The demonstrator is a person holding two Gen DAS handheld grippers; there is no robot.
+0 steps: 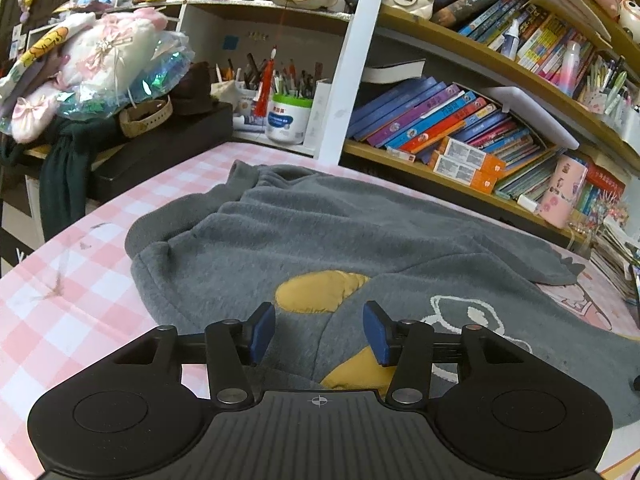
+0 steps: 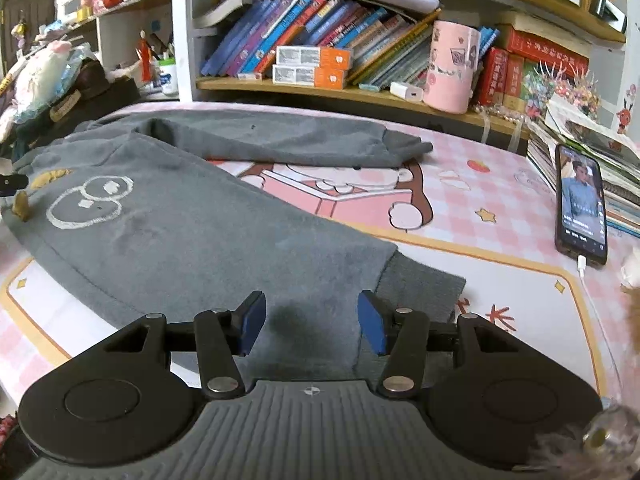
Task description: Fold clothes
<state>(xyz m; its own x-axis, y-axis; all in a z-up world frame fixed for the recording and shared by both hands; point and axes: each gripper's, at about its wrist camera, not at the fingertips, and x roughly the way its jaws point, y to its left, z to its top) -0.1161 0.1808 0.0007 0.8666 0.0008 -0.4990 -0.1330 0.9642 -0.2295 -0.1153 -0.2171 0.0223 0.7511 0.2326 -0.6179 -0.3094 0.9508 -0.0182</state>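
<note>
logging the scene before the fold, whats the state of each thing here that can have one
grey sweatshirt: spread flat on the table, not folded yet
far sleeve: stretched out along the table
near cuff: flat, under the right jaws
left gripper: jaws open over the sweatshirt, nothing held
right gripper: jaws open, nothing held
phone: screen lit, cable plugged in

One grey fleece garment (image 2: 192, 216) lies on the bench (image 2: 480, 216), with two yellow patches (image 1: 320, 290) showing at lower centre of the left wrist view. At the right of the right wrist view there is one phone (image 2: 582, 210); on the shelf at upper centre are two orange-and-white boxes (image 2: 312, 66) and one pink cup (image 2: 450, 68). Two tongs, one per view: left tongs (image 1: 319, 332), right tongs (image 2: 311, 322), each with two blue pads
</note>
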